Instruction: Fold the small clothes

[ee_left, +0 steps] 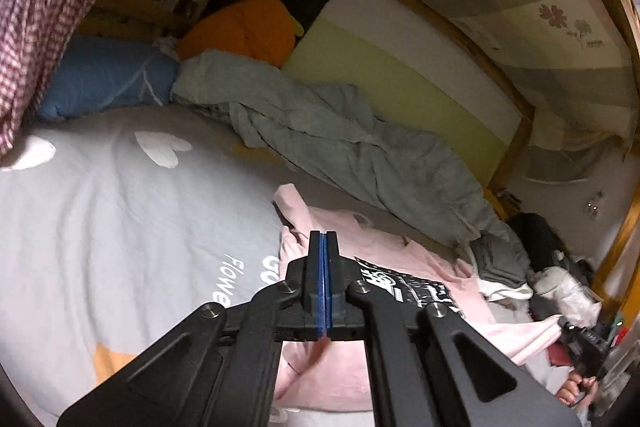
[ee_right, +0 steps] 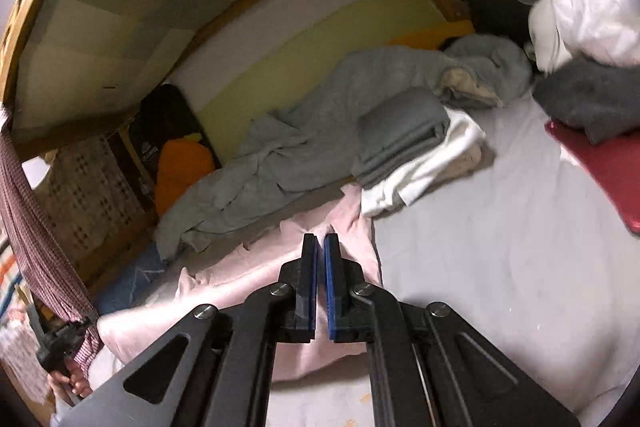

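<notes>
A pink shirt with a black printed graphic lies on the grey bedsheet. My left gripper hangs just above the shirt's upper edge, its jaws pressed together with no cloth visible between them. In the right wrist view the same pink shirt lies below my right gripper. Its jaws stand a narrow slit apart with nothing between them. The other gripper shows small at the lower right of the left view and at the lower left of the right view.
A rumpled grey blanket runs along the yellow-green wall pad. A stack of folded grey and white clothes sits beside the shirt. A red item, dark and white clothes, a blue pillow and an orange cushion lie around.
</notes>
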### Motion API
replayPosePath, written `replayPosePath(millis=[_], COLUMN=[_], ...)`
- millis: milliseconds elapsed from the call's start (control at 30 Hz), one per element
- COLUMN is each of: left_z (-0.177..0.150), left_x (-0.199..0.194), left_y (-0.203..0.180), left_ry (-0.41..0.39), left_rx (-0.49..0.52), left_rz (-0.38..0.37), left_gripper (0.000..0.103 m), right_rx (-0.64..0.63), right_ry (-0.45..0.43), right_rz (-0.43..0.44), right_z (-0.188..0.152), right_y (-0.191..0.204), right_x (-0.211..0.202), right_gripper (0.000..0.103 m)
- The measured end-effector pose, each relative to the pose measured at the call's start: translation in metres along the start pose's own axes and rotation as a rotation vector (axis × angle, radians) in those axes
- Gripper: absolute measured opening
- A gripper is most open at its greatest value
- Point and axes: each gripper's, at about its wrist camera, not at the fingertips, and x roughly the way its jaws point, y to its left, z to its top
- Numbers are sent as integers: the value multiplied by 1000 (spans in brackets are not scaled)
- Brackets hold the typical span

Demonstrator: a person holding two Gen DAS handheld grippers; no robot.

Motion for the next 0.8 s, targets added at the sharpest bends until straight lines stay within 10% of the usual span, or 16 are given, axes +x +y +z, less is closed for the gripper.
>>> replayPosePath(millis=[200,333,800], left_z=[-7,-18,-33], left_x=[21,42,156], left_y=[4,2,-23], left_ry=[121,246,596], left_rx=[0,13,184], left_rz=[13,-9,38], left_gripper=[0,29,32], right_rx=[-67,-81,-113], right_ry=[77,92,128], right_rz=[-74,-98,-116], right_z=[-1,-4,-8], right_y=[2,0,-1], right_x=[23,30,38], right_gripper=[3,3,3])
